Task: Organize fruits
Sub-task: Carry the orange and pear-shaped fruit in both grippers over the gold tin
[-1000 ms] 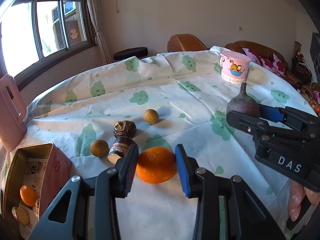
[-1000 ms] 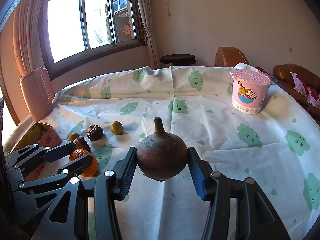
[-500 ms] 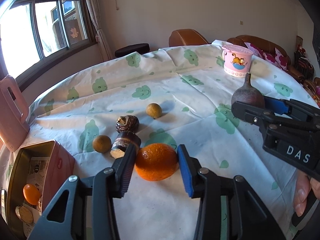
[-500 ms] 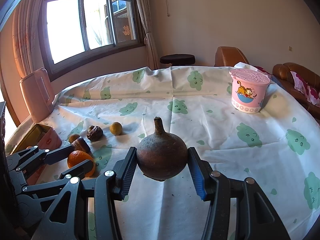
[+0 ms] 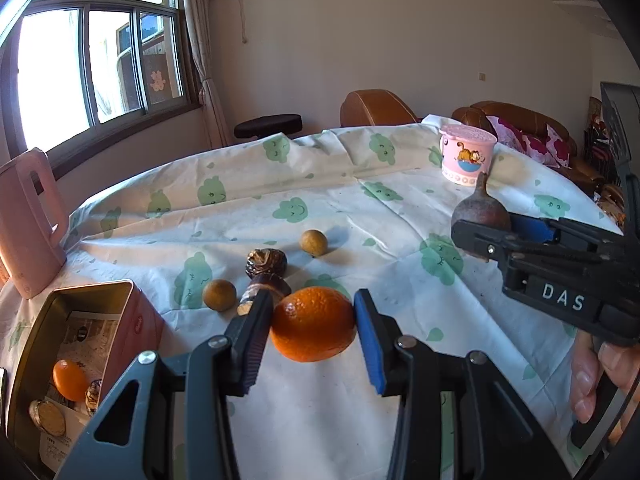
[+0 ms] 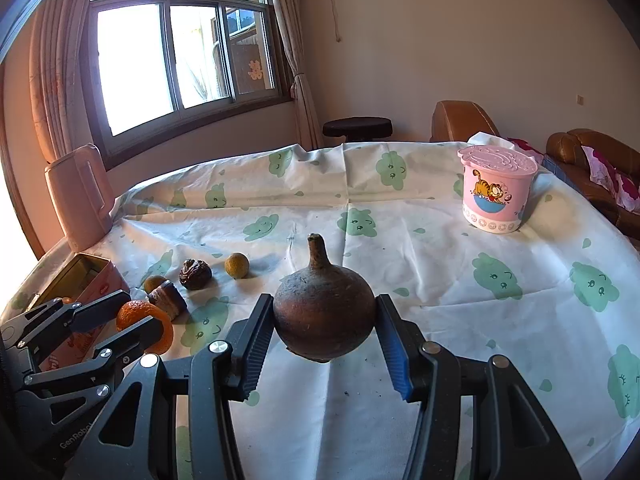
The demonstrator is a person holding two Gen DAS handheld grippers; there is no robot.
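My left gripper [image 5: 310,330] is shut on an orange [image 5: 313,323] and holds it just above the tablecloth; it also shows in the right wrist view [image 6: 145,321]. My right gripper [image 6: 325,334] is shut on a dark brown round fruit with a stem [image 6: 324,318], held above the table; it shows in the left wrist view too [image 5: 481,211]. Two small yellow-brown round fruits [image 5: 219,295] [image 5: 313,242], a wrinkled dark fruit [image 5: 267,262] and a dark cut piece [image 5: 264,286] lie on the cloth. An open pink tin [image 5: 86,320] at the left holds a small orange fruit [image 5: 69,380].
A pink lidded cartoon cup [image 6: 496,194] stands at the far right of the table. A pink jug [image 5: 28,224] stands at the left edge. The round table has a white cloth with green prints [image 6: 440,264]. Chairs and a sofa stand beyond it.
My left gripper has closed on the orange and lifted it slightly off the cloth. The right gripper has kept hold of the brown fruit and barely moved.
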